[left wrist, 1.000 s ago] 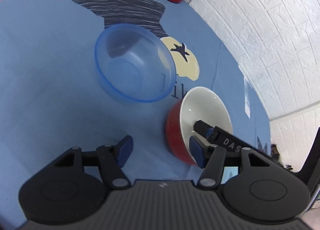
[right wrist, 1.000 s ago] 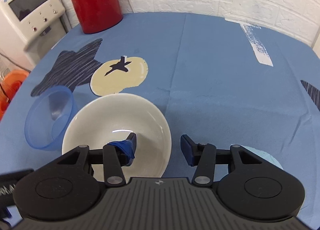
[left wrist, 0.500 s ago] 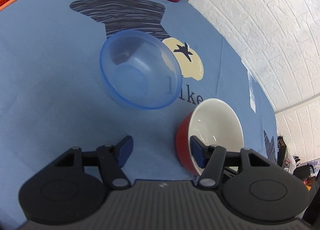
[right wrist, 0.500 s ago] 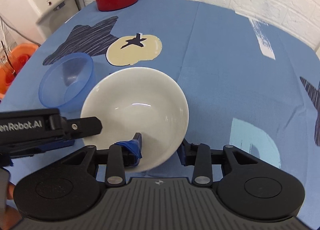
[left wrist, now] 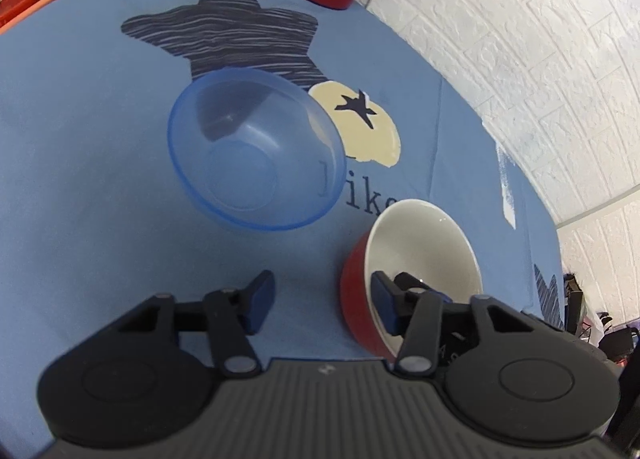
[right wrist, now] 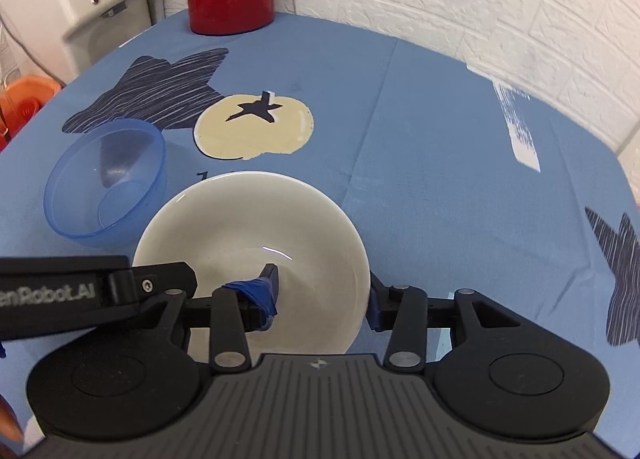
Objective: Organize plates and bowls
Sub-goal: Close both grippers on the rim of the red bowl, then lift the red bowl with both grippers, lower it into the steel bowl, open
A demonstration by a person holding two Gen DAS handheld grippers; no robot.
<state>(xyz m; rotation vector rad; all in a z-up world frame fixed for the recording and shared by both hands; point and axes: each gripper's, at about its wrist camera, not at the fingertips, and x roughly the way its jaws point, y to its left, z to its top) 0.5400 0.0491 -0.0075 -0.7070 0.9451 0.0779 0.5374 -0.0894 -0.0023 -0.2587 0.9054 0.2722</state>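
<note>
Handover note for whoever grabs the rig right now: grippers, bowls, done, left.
Right gripper: shut on the red bowl's rim, one finger inside, one outside.
Left gripper: open, holding nothing, just left of the red bowl.
Blue bowl: upright on the tablecloth, apart from the red bowl, beyond it to the left.
Done: red bowl gripped.
Left: probably nest the bowls; neither is stacked yet.

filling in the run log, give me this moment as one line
right gripper: shut on red bowl rim | left gripper: open, holding nothing | blue bowl: on tablecloth, apart from red bowl
</note>
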